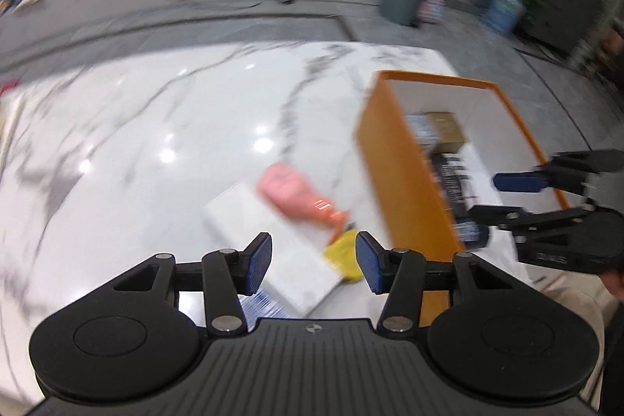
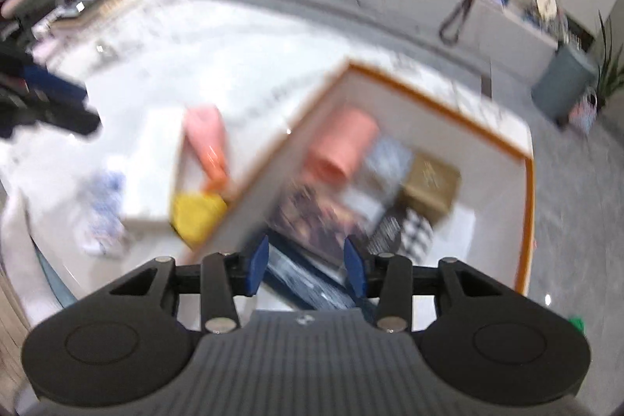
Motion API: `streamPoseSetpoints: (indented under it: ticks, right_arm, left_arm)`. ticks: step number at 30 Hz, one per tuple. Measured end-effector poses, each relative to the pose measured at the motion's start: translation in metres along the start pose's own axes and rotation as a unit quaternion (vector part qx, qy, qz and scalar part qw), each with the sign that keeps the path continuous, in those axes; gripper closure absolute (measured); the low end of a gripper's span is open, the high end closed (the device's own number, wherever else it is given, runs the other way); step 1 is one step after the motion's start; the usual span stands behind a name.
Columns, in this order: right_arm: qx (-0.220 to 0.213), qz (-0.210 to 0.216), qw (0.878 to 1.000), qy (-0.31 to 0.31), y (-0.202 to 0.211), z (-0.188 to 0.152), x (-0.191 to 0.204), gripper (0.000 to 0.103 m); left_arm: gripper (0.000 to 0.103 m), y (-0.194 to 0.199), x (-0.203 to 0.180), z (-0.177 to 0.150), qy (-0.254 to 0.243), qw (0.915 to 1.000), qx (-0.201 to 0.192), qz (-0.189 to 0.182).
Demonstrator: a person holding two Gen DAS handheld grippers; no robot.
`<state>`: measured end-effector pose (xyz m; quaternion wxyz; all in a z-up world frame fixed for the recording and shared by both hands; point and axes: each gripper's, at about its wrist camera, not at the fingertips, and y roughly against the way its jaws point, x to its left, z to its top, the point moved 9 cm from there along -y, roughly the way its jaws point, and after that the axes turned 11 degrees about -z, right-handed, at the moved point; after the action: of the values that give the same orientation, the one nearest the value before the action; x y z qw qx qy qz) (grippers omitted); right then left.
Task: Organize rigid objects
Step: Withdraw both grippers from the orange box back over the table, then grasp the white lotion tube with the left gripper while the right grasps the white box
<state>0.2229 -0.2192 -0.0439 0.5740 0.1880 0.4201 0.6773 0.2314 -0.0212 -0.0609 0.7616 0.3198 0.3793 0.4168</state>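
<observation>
Taking the orange box as the landmark and reading across from its left: the left hand-held gripper hangs over the marble counter with its jaws spread and nothing between them. Below it, just left of the box, lie a white slab, a pink tube resting on the slab, and a yellow packet touching the slab's near corner. A blue-patterned packet lies further left of these.

Inside the box, a pink roll, a brown carton and several dark, patterned packs already lie packed side by side.

The right hand-held gripper hangs above the box's near end, jaws parted and empty; both views are blurred.

In my judgement a piece has just gone into the box and the next pick is due. That calls for lowering the left gripper onto the pink tube or yellow packet, closing squarely, then lifting clear of the box wall.
</observation>
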Motion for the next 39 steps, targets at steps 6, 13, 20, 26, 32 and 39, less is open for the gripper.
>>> streamPoseSetpoints:
  ticks: [6, 13, 20, 26, 32, 39]
  right_arm:
    - [-0.043, 0.033, 0.999, -0.007, 0.011, 0.021, 0.065, 0.052]
    - [-0.029, 0.055, 0.996, -0.067, -0.027, 0.002, 0.128, 0.052]
    - [-0.062, 0.012, 0.997, -0.049, -0.063, -0.004, 0.142, 0.052]
    - [-0.051, 0.042, 0.996, -0.065, -0.082, -0.008, 0.141, 0.051]
    - [-0.049, 0.057, 0.995, -0.066, -0.091, -0.005, 0.146, 0.043]
    - [-0.049, 0.053, 0.996, -0.046, -0.086, -0.009, 0.152, 0.044]
  left_arm:
    - [0.044, -0.008, 0.053, -0.034, 0.133, 0.9911, -0.007, 0.011]
    - [0.044, -0.036, 0.089, -0.063, 0.23, 0.9729, -0.022, 0.001]
    - [0.044, -0.059, 0.102, -0.073, 0.251, 0.9675, -0.032, -0.008]
    - [0.045, -0.077, 0.099, -0.074, 0.261, 0.9646, -0.028, -0.02]
    - [0.053, -0.081, 0.095, -0.067, 0.202, 0.979, -0.028, 0.006]
    - [0.059, -0.071, 0.115, -0.067, 0.201, 0.9787, -0.025, 0.033]
